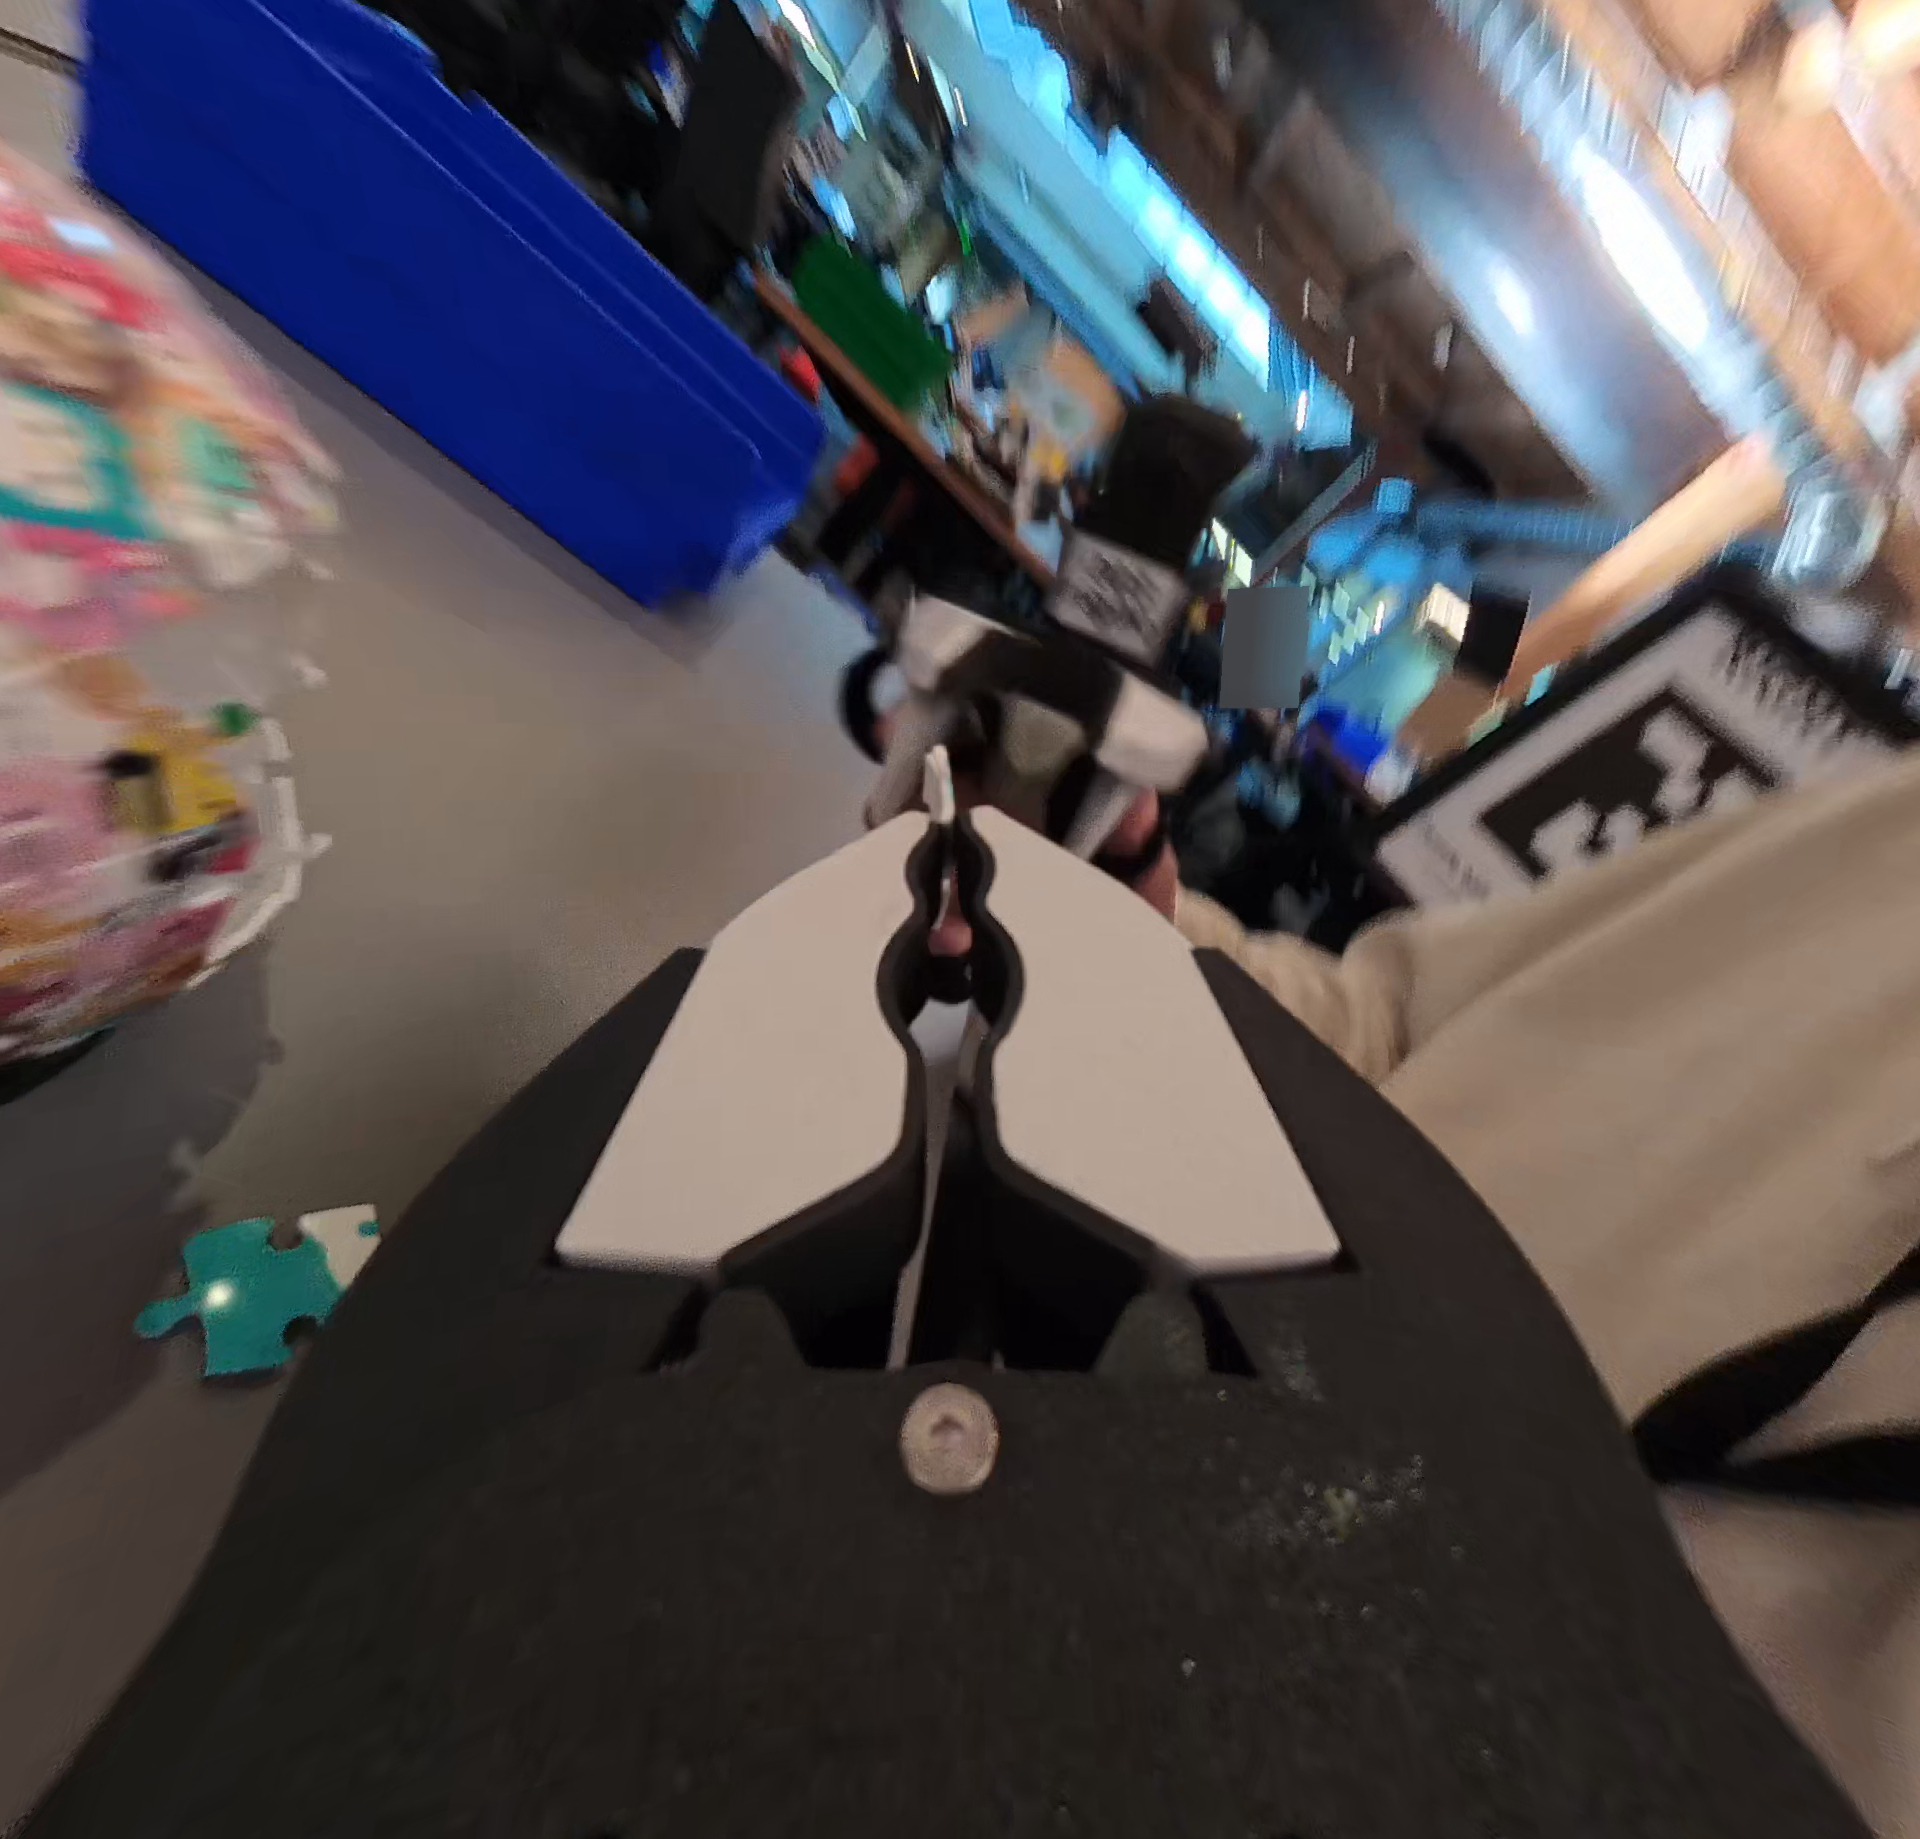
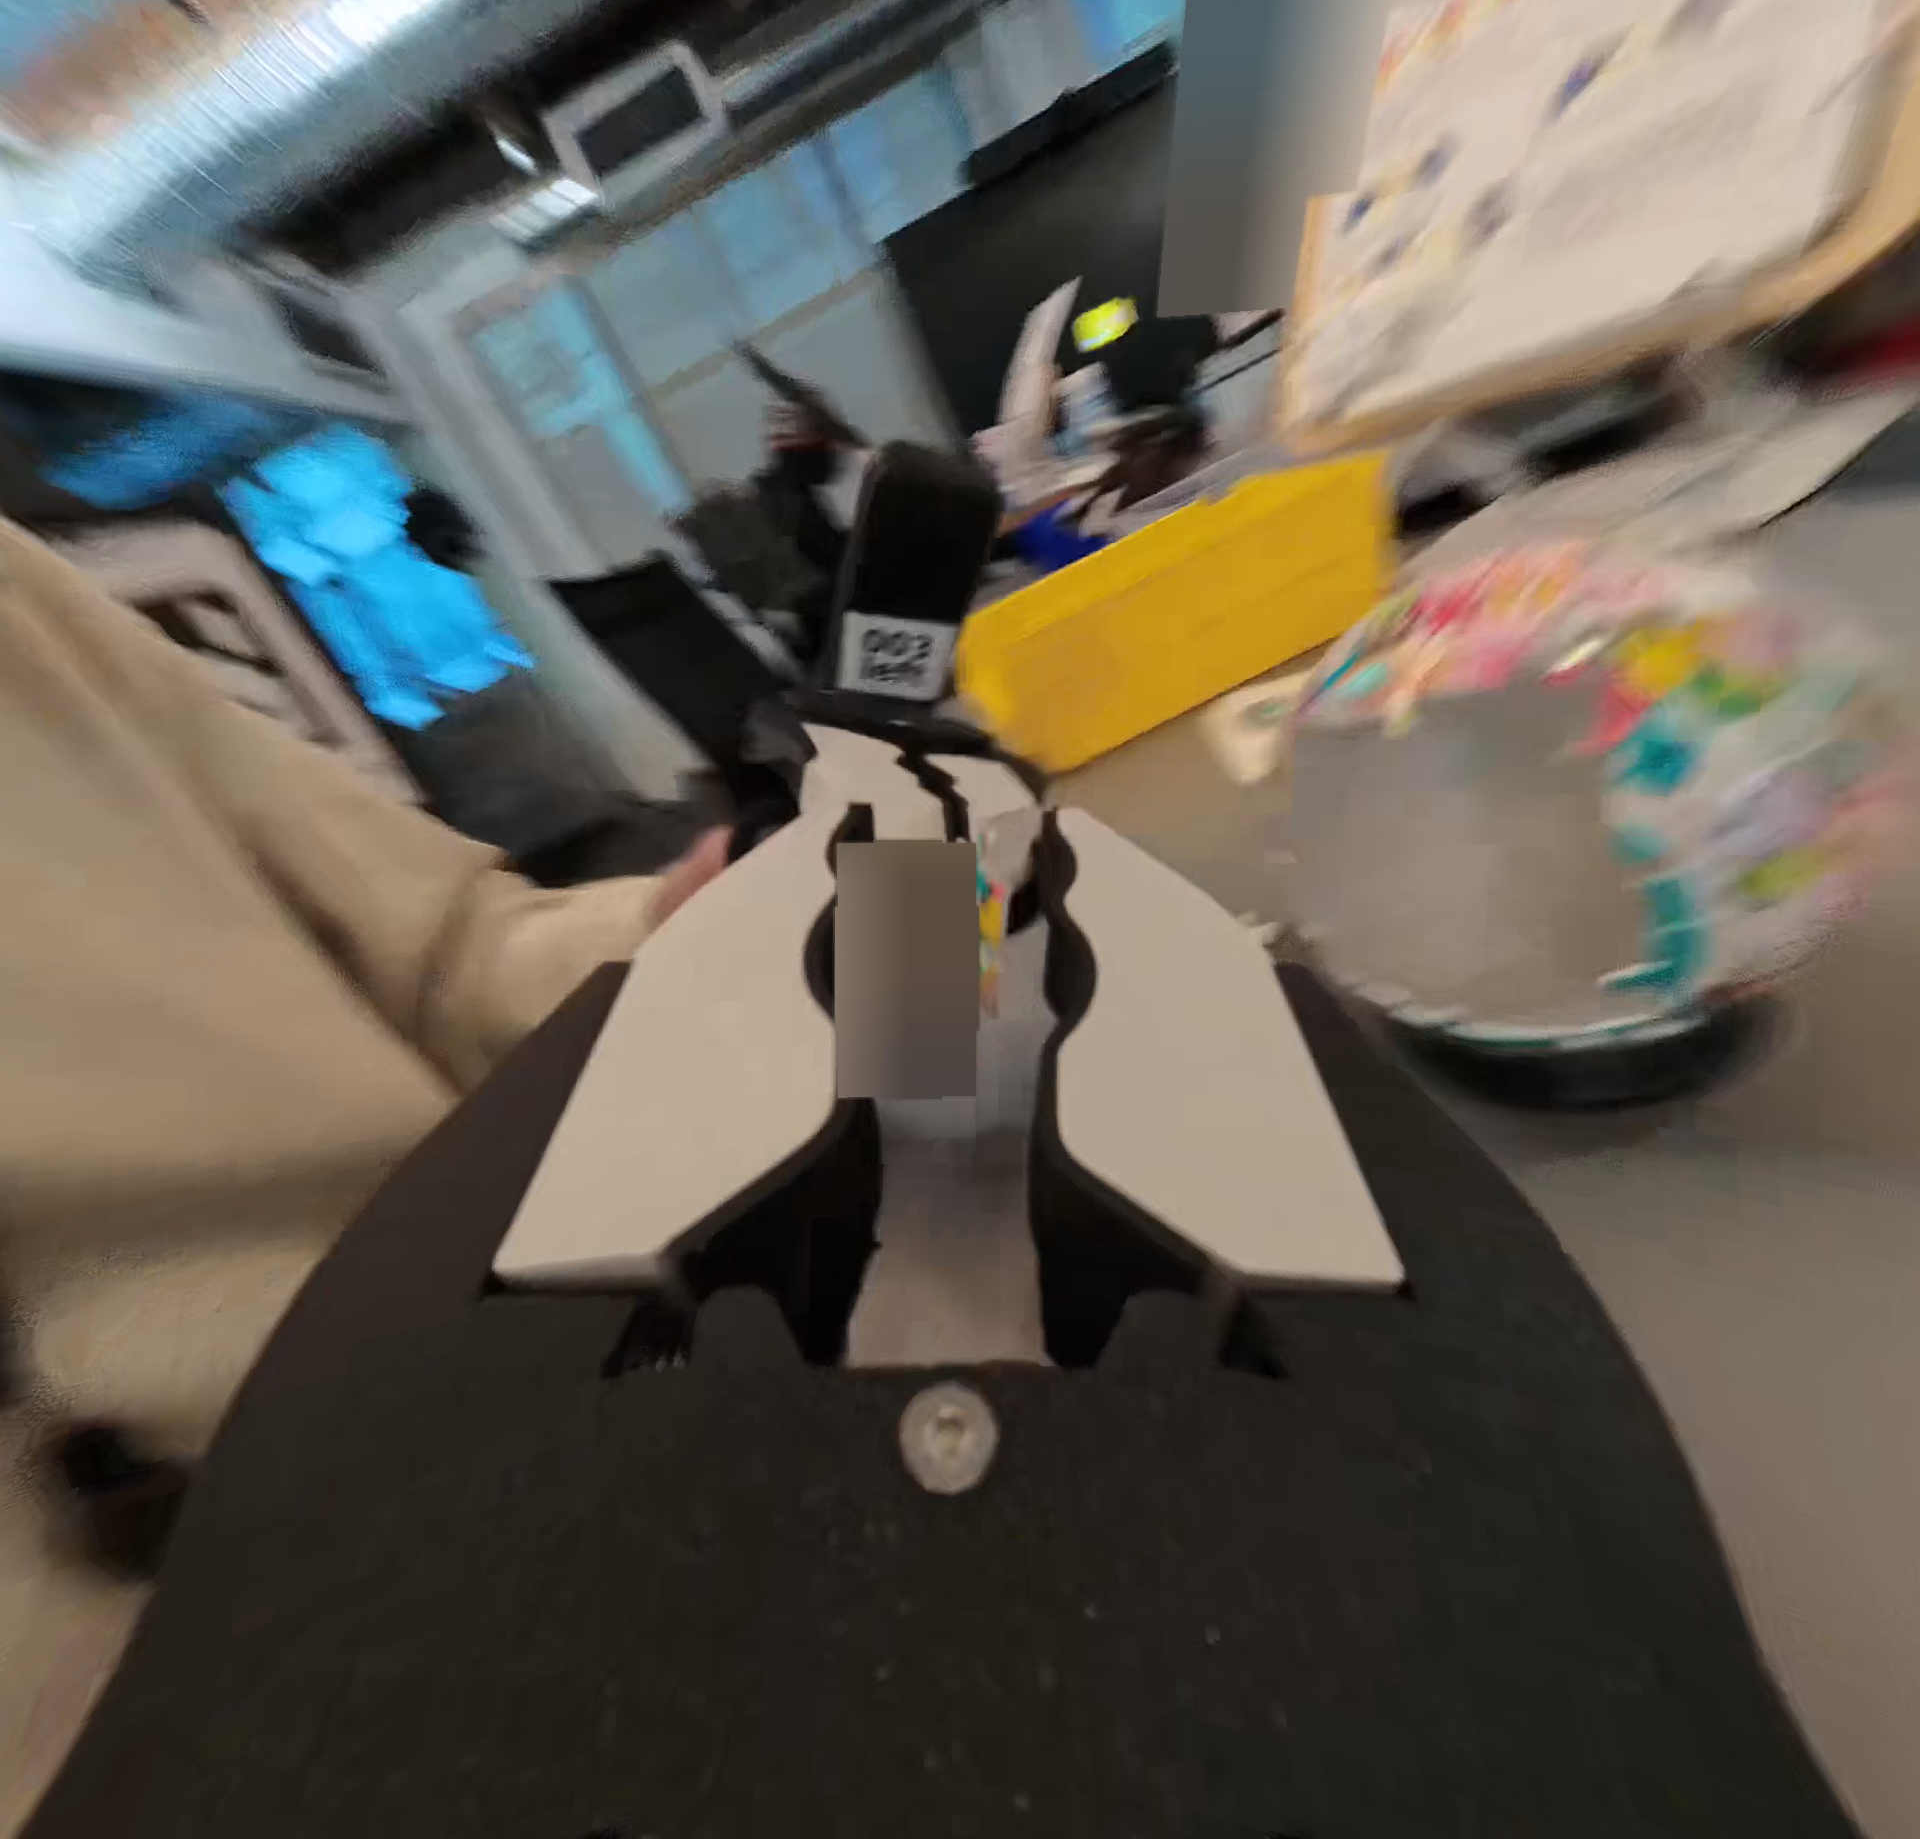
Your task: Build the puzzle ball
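Observation:
My left gripper [image 1: 943,839] is shut on a thin white-backed puzzle piece [image 1: 940,787], seen edge-on and sticking out past its tips. My right gripper [image 2: 956,828] faces it nose to nose, jaws apart. The piece's colourful edge [image 2: 992,906] lies between the right fingers, partly hidden by a blurred patch. The right gripper also shows in the left wrist view [image 1: 1039,719], and the left gripper in the right wrist view [image 2: 925,766]. The part-built colourful puzzle ball [image 1: 114,646] stands at the left on a dark ring base [image 2: 1600,1051]. Both views are motion-blurred.
A loose teal puzzle piece [image 1: 249,1290] lies on the grey table [image 1: 499,854] near my left gripper. A blue bin [image 1: 416,262] stands behind the ball and a yellow bin [image 2: 1174,605] at the far side. A person's beige sleeve [image 1: 1558,1114] fills the right.

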Demonstrator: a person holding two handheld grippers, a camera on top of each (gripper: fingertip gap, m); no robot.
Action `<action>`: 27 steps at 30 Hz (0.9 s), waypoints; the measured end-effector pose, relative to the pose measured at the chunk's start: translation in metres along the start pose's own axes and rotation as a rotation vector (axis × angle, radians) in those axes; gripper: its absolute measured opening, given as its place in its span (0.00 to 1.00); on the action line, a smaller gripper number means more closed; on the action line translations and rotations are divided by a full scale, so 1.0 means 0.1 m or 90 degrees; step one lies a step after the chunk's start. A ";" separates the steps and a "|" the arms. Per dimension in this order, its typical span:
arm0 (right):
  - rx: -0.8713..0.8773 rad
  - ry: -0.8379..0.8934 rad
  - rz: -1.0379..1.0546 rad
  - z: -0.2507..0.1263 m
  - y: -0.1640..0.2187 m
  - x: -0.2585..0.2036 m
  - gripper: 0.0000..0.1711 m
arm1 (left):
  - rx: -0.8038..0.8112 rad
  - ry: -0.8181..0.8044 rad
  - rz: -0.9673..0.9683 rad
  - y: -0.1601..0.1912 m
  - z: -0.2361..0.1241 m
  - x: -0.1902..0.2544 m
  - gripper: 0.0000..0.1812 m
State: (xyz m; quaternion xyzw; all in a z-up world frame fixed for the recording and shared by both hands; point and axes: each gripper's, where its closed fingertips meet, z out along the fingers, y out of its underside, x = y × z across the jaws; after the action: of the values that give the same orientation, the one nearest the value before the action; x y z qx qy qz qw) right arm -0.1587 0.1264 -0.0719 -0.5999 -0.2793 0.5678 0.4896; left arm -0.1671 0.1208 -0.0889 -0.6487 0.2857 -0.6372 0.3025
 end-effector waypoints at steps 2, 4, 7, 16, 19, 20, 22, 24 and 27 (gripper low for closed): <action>-0.044 0.140 -0.247 -0.02 -0.03 0.00 0.18 | 0.097 -0.005 -0.081 -0.21 -0.12 -0.05 0.01; -0.136 0.262 -0.490 0.07 0.06 -0.01 0.19 | 0.170 -0.028 -0.145 -0.31 -0.20 -0.09 0.01; -0.107 0.461 -0.787 0.12 -0.01 -0.04 0.10 | 0.267 -0.024 -0.251 -0.43 -0.24 -0.03 0.01; -0.187 0.530 -1.119 0.22 -0.02 -0.07 0.15 | 0.284 -0.074 -0.364 -0.36 -0.17 0.09 0.01; -0.197 0.538 -1.156 0.23 0.03 -0.08 0.11 | 0.282 -0.079 -0.367 -0.32 -0.14 0.09 0.01; -0.195 0.545 -1.155 0.22 0.02 -0.09 0.09 | 0.284 -0.079 -0.370 -0.31 -0.14 0.09 0.00; -0.206 0.561 -1.146 0.20 0.00 -0.07 0.04 | 0.289 -0.077 -0.378 -0.29 -0.13 0.10 0.00; -0.207 0.561 -1.161 0.18 0.00 -0.07 0.02 | 0.292 -0.082 -0.377 -0.27 -0.12 0.10 0.00; -0.203 0.567 -1.155 0.16 -0.01 -0.09 0.02 | 0.287 -0.081 -0.372 -0.26 -0.10 0.11 0.01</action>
State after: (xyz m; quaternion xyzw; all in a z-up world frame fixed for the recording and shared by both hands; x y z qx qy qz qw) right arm -0.1753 0.1231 -0.0657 -0.3769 -0.4933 -0.3352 0.7087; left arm -0.1771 0.1295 -0.0617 -0.6584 -0.0785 -0.7018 0.2604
